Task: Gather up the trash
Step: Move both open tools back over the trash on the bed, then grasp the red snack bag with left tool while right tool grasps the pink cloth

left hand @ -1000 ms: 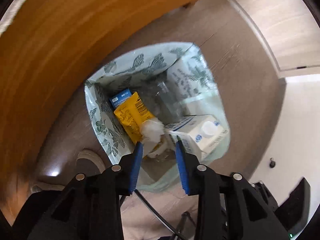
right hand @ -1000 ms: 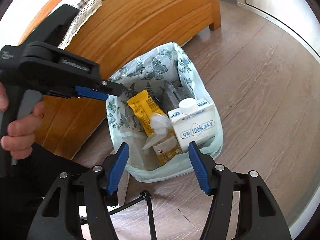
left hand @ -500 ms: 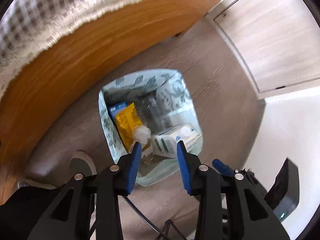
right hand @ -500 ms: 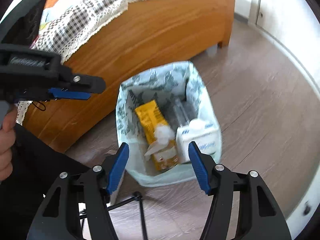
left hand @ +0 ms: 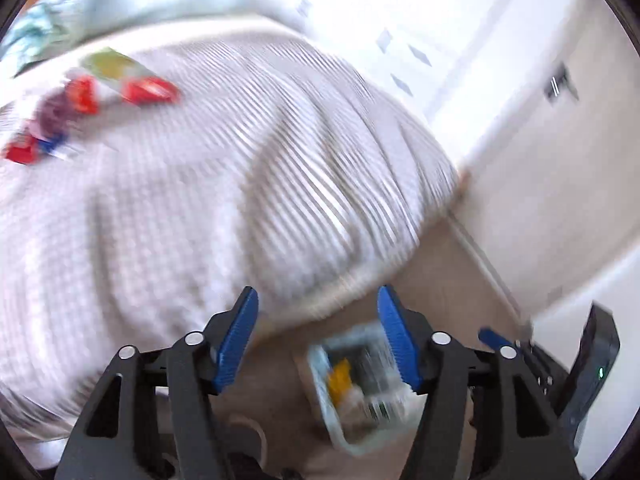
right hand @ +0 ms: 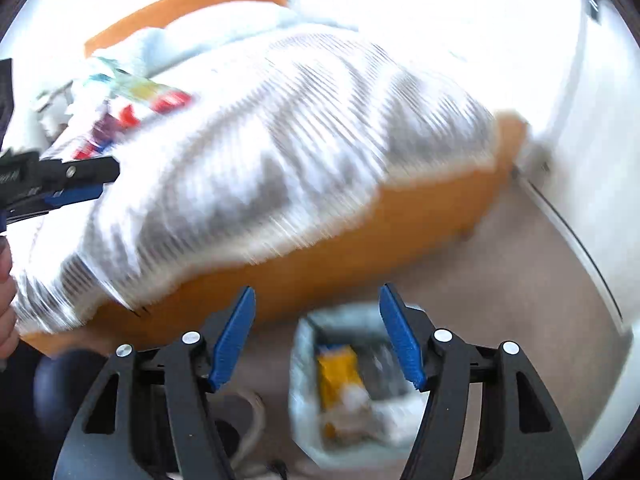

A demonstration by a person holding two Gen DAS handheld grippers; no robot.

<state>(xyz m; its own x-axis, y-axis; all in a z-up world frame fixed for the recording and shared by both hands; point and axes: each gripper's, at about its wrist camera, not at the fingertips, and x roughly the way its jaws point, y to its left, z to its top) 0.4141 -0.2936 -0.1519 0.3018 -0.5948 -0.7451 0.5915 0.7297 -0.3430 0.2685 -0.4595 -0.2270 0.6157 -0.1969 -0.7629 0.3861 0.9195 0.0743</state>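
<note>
Both views are motion-blurred. The patterned trash bag (left hand: 320, 364) (right hand: 304, 360) stands on the floor far below, holding a yellow packet (right hand: 336, 372) and other rubbish. Colourful wrappers (left hand: 80, 96) (right hand: 132, 108) lie on the checked bed cover (left hand: 200, 200) at upper left. My left gripper (left hand: 317, 292) is opening its jaws with nothing between them; the right wrist view shows it over the cover's left side (right hand: 80, 184). My right gripper (right hand: 317, 290) is open and empty, high above the bag.
An orange wooden bed frame (right hand: 360, 232) runs under the cover. Pale bedding (right hand: 180, 44) is heaped at the bed's far end. White cupboard doors (left hand: 540, 120) line the right side. Brown plank floor (right hand: 520, 288) surrounds the bag. A person's hand (right hand: 6, 308) shows at the left edge.
Both grippers rose and tipped up from the bag toward the bed, so the bag shrank low in each view. The left jaws spread much wider. The wrappers on the cover came into sight.
</note>
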